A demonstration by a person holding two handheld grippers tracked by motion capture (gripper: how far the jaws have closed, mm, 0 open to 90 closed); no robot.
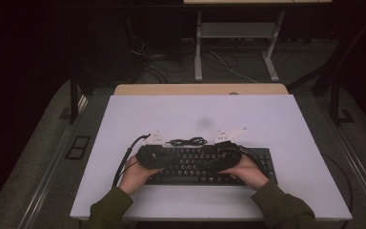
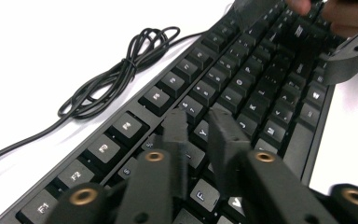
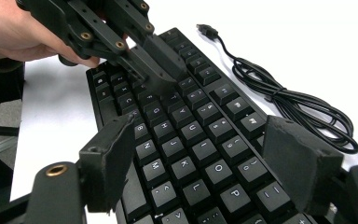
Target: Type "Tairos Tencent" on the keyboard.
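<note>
**Both grippers over the black keyboard**

Your table (image 1: 276,119) is a flat, matte white sheet on a wooden top. On its near half lies the black keyboard (image 1: 195,164), a long rectangle of square, slightly dished plastic keycaps with pale legends. Just behind it rests its thin, glossy black cable (image 2: 116,77), bundled into loose loops and pinched at the middle.

Your left gripper (image 2: 198,126) slants down over the keyboard's left half; its blocky black jaws stand a narrow gap apart, with nothing between them. Your right gripper (image 3: 200,158) is held low over the right half, its wedge-shaped jaws spread wide above the keys and gripping nothing.
</note>
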